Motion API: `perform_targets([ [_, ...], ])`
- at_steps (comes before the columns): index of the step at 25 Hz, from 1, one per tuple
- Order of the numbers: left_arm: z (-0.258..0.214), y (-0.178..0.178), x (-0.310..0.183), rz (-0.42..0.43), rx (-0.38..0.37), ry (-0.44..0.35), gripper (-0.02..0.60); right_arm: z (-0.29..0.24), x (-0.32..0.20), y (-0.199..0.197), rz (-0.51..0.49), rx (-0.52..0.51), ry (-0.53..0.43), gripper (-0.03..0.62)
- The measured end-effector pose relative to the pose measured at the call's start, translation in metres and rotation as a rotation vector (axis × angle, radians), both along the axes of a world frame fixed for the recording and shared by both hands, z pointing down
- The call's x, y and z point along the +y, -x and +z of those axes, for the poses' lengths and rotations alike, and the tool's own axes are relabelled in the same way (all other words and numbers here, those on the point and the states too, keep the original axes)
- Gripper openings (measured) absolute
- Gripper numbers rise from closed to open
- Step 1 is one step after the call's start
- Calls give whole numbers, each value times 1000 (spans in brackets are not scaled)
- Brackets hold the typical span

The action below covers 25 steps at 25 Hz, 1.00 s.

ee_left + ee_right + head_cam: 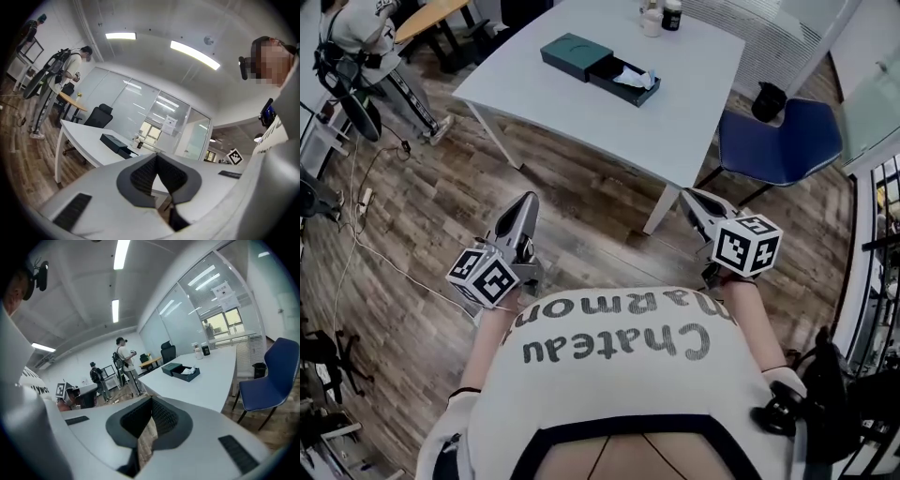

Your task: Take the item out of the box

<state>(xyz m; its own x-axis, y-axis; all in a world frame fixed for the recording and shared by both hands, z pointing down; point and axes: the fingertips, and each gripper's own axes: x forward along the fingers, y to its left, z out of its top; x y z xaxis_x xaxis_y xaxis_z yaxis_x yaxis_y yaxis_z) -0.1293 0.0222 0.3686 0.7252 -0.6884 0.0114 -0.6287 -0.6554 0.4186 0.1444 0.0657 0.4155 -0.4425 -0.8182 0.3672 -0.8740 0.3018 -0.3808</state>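
Observation:
A dark teal box (pixel 598 66) lies on the white table (pixel 675 122), its lid slid off to the left and its tray open. A white crumpled item (pixel 635 79) rests in the tray. Both grippers hang over the wood floor, close to my body and well short of the table. My left gripper (pixel 525 202) is shut with nothing in it, and so is my right gripper (pixel 689 197). The left gripper view shows its jaws (pixel 156 157) touching, with the box (pixel 115 142) far off. In the right gripper view the jaws (pixel 151 401) meet, and the box (pixel 180 370) and item (pixel 188 371) lie beyond.
A blue chair (pixel 778 141) stands at the table's right side, with a black bin (pixel 769 100) behind it. Bottles (pixel 661 14) sit at the table's far edge. A person with a bicycle (pixel 356 47) is at the upper left. Cables (pixel 366 202) run across the floor at left.

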Motion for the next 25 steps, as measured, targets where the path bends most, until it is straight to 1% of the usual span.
perform_targets([
  [5,1,27,-26,24,-37,-29,-4,2,-20,30,18,-11,-2,-2],
  [8,3,45,-40,2,-28,-23,-5,11,-27,43,7,1,22,-2],
  [12,6,57,-46,-3,-23,-18,-5,14,-38,52,2,14,40,-2],
  [17,10,72,-50,-9,-30,-21,-5,10,-65,81,-52,7,26,-2],
  [21,23,78,-52,-4,-40,12,-5,17,-72,94,-73,20,45,-2],
  [25,33,80,-61,0,-44,58,-5,27,-72,84,-35,14,90,-2],
])
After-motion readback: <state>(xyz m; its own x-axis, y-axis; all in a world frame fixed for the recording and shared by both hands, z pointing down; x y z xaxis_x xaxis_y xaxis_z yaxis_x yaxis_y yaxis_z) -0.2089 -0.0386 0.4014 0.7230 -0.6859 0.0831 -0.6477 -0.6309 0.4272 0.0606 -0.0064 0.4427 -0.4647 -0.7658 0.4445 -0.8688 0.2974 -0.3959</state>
